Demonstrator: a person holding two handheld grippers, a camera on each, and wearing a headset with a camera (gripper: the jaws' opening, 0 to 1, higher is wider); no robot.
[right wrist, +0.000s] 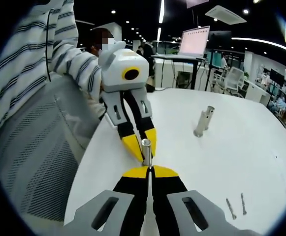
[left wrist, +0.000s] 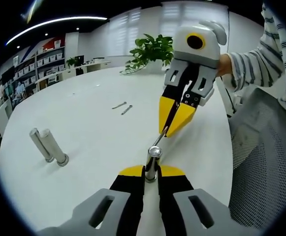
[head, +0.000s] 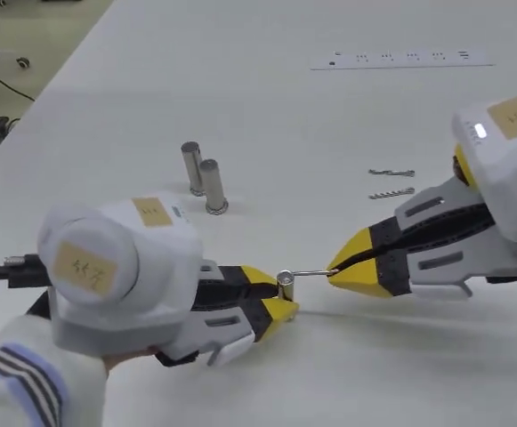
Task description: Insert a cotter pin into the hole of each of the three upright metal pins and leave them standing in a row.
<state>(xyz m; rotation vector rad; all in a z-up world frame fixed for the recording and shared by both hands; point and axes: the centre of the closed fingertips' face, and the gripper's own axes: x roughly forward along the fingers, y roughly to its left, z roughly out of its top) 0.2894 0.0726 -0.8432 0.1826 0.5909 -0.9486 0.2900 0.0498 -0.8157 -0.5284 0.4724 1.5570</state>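
**One pin clamped, one cotter pin at its head**

Left gripper [head: 278, 297] is clenched on an upright metal pin [head: 286, 286]. Right gripper [head: 335, 271] pinches a cotter pin [head: 311, 272] level, its tip at that pin's top. Two more metal pins [head: 212, 187] stand just beside each other farther back on the white table [head: 267, 89] — two spare cotter pins [head: 391, 173] lie well apart to the right.

Cotter pin [head: 311, 272] seemingly at upright pin [head: 286, 286]

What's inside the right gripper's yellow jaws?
A thin cotter pin, its free end at the metal pin the left gripper clamps. Its gripped end is hidden between the jaws.
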